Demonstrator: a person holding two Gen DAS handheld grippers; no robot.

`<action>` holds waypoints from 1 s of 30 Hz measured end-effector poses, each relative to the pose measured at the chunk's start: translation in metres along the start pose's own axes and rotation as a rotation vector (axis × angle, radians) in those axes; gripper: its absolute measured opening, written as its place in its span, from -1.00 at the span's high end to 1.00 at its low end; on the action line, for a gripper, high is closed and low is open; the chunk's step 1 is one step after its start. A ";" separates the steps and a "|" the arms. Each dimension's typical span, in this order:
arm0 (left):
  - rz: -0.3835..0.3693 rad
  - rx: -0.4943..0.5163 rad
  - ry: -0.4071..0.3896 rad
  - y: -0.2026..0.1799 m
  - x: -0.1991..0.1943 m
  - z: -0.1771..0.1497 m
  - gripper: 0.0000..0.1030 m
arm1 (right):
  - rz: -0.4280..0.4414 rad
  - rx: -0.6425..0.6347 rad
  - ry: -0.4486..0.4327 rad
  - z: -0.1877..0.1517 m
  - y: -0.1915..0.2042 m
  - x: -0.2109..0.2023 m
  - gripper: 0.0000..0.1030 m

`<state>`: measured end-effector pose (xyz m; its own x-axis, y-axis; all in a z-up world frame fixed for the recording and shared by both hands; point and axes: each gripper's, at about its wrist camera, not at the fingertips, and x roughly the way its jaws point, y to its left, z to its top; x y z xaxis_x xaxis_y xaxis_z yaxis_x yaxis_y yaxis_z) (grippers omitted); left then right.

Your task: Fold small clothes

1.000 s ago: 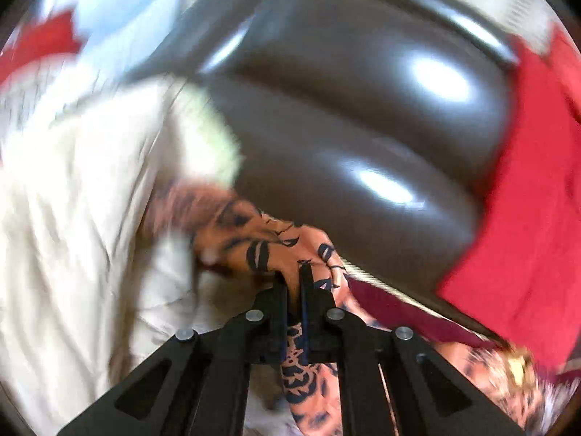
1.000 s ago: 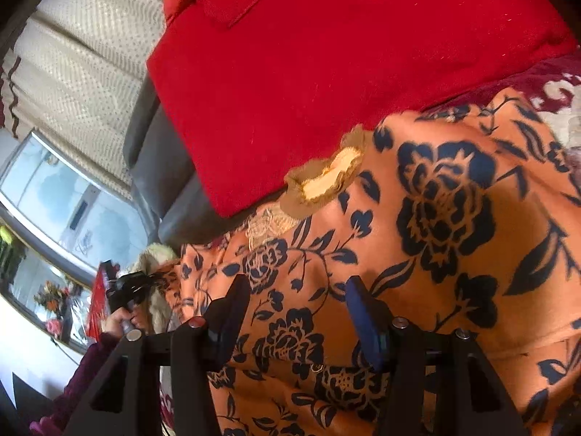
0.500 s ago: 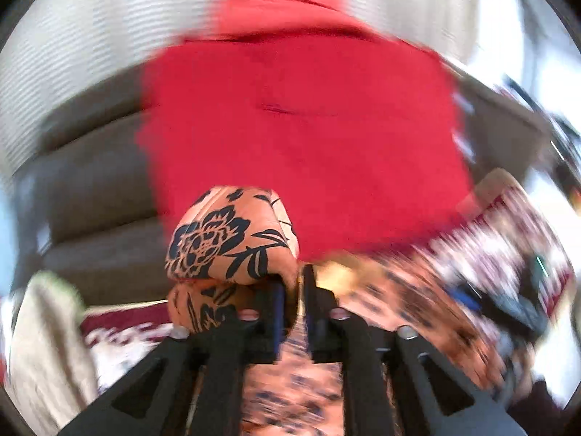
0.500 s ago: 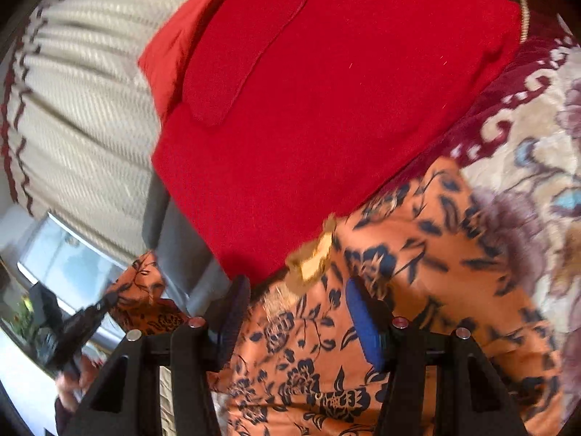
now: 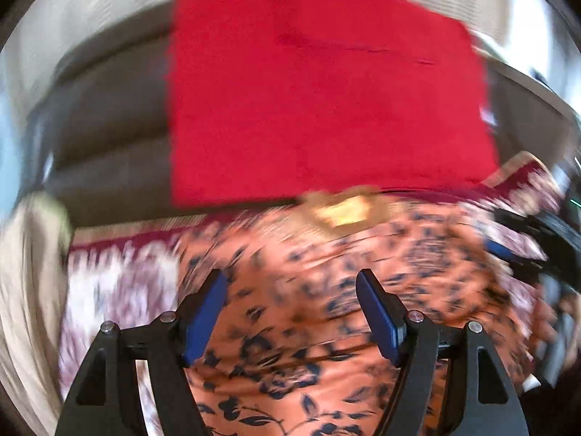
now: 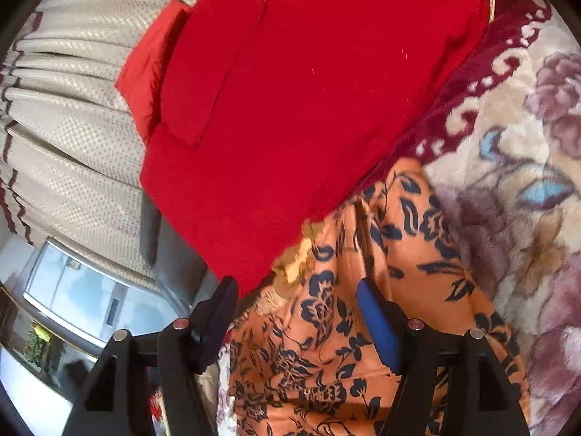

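An orange garment with dark blue flowers [image 5: 326, 290] lies on a floral blanket [image 5: 109, 290], its gold neckline [image 5: 341, 210] toward a red cushion. My left gripper [image 5: 292, 283] is open and empty just above the garment; this view is blurred. In the right wrist view the same garment [image 6: 363, 327] lies partly folded, narrow, on the blanket [image 6: 526, 181]. My right gripper [image 6: 297, 290] is open and empty above its upper part.
A big red cushion [image 5: 319, 91] leans on a dark sofa back [image 5: 109, 127] behind the garment; it also shows in the right wrist view [image 6: 308, 91]. A cream cloth [image 5: 25, 290] lies at the left. Beige curtains [image 6: 72, 109] and a window [image 6: 90, 298] stand behind.
My left gripper carried a fold of the orange garment over and has let it go; its jaws are now open. The right gripper stayed open and shifted toward the garment's neckline side.
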<state>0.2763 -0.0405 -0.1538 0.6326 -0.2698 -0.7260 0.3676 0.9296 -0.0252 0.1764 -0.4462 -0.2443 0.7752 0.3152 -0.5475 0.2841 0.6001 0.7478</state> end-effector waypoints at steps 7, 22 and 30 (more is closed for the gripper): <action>0.064 -0.266 0.009 0.045 0.055 -0.041 -0.44 | -0.154 -0.063 -0.066 0.001 -0.003 0.006 -0.39; 0.144 -0.302 -0.039 0.068 0.070 -0.063 -0.44 | -0.462 -0.536 -0.149 -0.048 0.059 0.018 0.75; 0.197 -0.310 -0.007 0.076 0.073 -0.069 -0.45 | -0.468 -0.300 0.036 -0.019 -0.002 0.022 0.62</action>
<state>0.3033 0.0275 -0.2566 0.6754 -0.0787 -0.7333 0.0151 0.9956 -0.0930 0.1815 -0.4266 -0.2651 0.5837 -0.0140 -0.8118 0.4164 0.8635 0.2845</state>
